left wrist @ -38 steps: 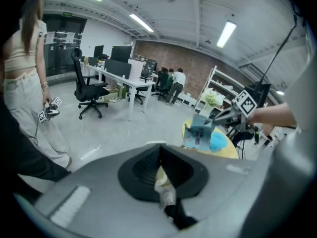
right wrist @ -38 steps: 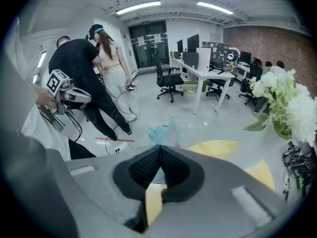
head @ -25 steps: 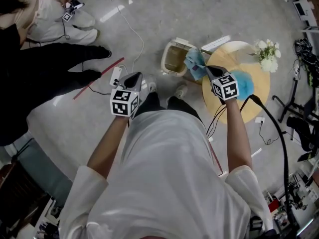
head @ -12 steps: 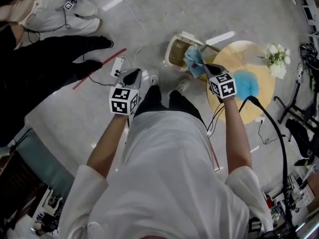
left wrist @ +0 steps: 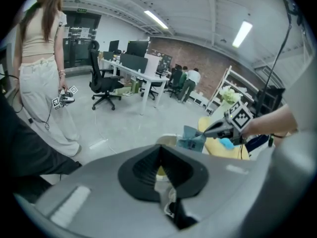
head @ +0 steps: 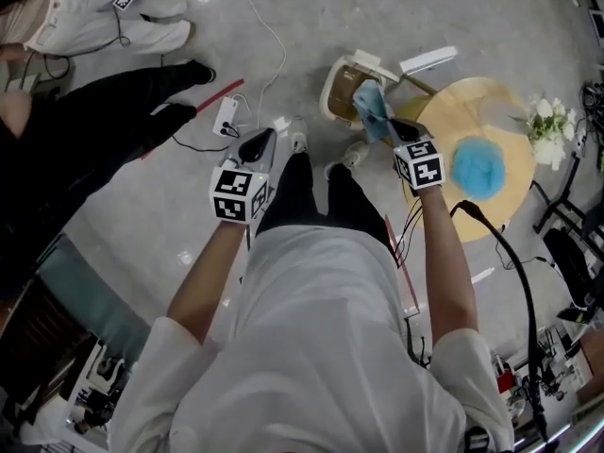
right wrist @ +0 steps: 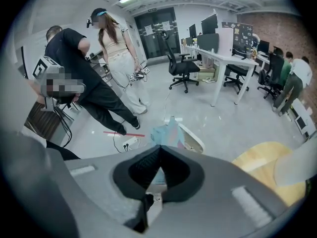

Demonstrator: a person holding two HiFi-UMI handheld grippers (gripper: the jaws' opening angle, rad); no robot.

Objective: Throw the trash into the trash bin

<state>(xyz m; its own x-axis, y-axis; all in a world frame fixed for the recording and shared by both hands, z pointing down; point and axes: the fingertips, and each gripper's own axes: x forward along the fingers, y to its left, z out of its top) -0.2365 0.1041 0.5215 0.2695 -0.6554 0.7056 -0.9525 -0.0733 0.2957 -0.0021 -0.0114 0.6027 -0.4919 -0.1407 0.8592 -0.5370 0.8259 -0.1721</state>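
A crumpled light-blue packet [head: 370, 108] hangs from my right gripper [head: 388, 127], which is shut on its lower edge. The packet sits over the right rim of the beige trash bin [head: 342, 91] on the floor. In the right gripper view the packet [right wrist: 166, 133] sticks out past the shut jaws of the right gripper [right wrist: 159, 155], with the bin [right wrist: 192, 139] just behind it. My left gripper [head: 256, 146] is held off to the left above the floor, shut and with nothing in it. The left gripper view shows the left gripper [left wrist: 159, 150], and beyond it the packet [left wrist: 191, 139] and the bin [left wrist: 166, 141].
A round wooden table [head: 507, 111] stands right of the bin, bearing a blue fluffy object [head: 478, 166] and white flowers [head: 548, 121]. A power strip [head: 226, 116], a white cable and a red stick [head: 214, 95] lie on the floor to the left. Two people [right wrist: 106, 58] stand nearby.
Both hands have sunk. The right gripper has carried the blue packet down and closer over the bin's rim. The left gripper stays shut and empty.
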